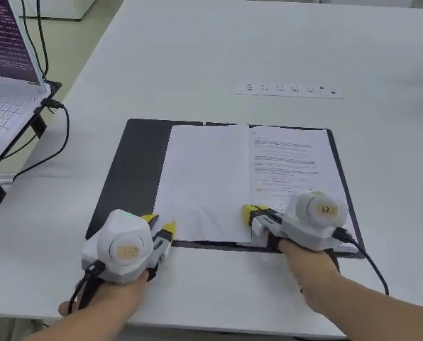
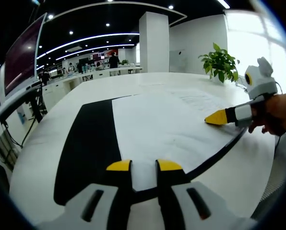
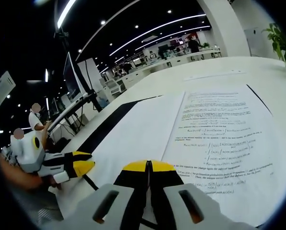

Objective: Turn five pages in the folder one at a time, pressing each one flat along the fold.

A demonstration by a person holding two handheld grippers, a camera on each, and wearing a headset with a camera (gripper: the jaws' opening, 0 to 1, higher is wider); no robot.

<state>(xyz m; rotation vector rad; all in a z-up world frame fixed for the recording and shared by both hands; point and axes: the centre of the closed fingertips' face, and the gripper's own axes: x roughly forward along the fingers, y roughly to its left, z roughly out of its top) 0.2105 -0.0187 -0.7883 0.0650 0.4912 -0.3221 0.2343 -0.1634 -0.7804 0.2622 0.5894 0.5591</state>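
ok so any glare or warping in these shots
Head view: even soft light, print on the page too small to read. Left gripper view: fisheye bows the folder, window blown out. Right gripper view: same bowing, print sharp up close.

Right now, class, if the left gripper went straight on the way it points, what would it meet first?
Most likely the blank left page, its near corner just ahead of the left gripper on the black folder cover. Height above the sheet is unclear; it might skim over.
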